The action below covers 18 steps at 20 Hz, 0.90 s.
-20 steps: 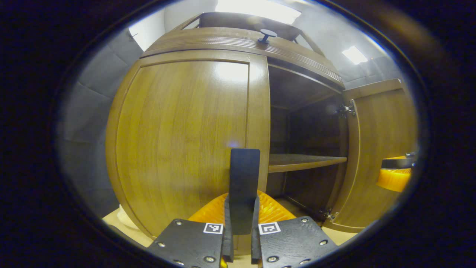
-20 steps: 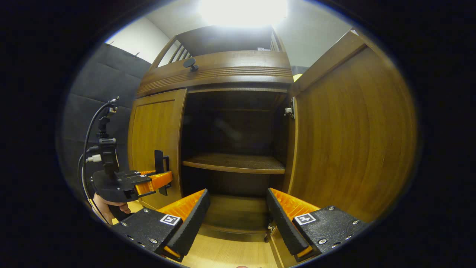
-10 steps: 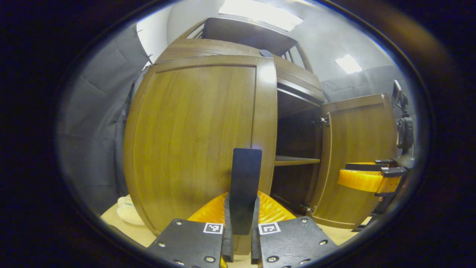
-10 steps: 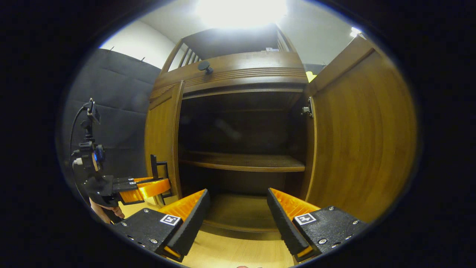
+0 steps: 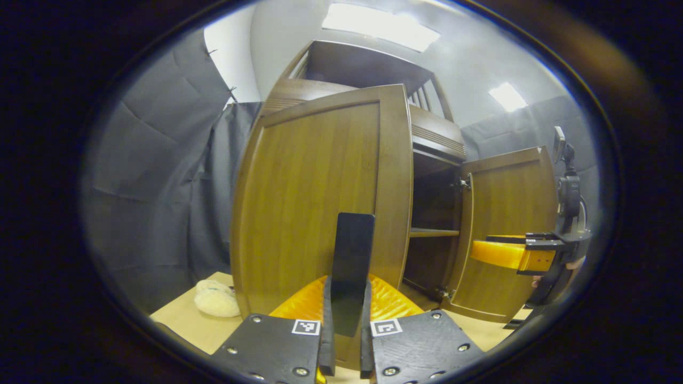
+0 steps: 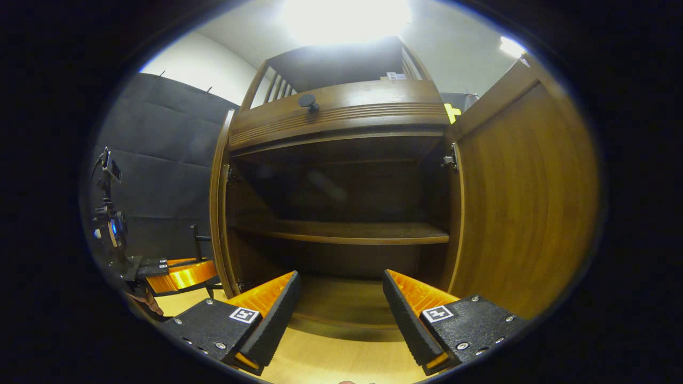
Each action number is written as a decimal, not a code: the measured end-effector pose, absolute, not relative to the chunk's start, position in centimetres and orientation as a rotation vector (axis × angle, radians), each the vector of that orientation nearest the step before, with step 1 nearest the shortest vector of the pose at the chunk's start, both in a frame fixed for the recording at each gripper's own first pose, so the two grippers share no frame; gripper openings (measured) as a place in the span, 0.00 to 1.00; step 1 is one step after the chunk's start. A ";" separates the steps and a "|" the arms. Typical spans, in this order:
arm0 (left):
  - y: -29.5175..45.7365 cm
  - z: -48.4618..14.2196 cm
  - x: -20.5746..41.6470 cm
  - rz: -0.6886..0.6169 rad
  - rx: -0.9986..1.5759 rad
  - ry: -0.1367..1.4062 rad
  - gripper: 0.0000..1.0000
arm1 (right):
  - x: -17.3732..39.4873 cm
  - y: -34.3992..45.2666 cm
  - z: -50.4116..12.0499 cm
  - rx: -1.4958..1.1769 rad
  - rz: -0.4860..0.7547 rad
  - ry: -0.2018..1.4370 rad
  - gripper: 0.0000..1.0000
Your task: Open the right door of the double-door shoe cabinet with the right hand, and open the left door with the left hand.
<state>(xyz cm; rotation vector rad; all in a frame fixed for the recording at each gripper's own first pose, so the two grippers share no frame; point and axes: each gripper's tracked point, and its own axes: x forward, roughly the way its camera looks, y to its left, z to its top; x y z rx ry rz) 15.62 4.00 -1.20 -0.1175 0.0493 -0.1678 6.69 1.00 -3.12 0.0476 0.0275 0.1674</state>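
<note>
The left gripper [image 5: 346,298] has its fingers closed on the flat black handle [image 5: 349,256] of the brown wooden left door [image 5: 315,197], to swing it wide. The right gripper [image 6: 341,309] hangs with fingers spread, empty, since the brown wooden right door [image 6: 523,202] stands open.

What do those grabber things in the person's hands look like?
The left hand-held gripper and right hand-held gripper each have two ribbed wedge fingers on black textured plates with silver screws and small black-and-white square markers. A black mast stands on the right one.
</note>
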 end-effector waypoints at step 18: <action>6.0 0.1 15.6 0.031 0.027 -0.014 0.22 | 5.6 6.6 -4.6 0.023 0.228 0.050 0.95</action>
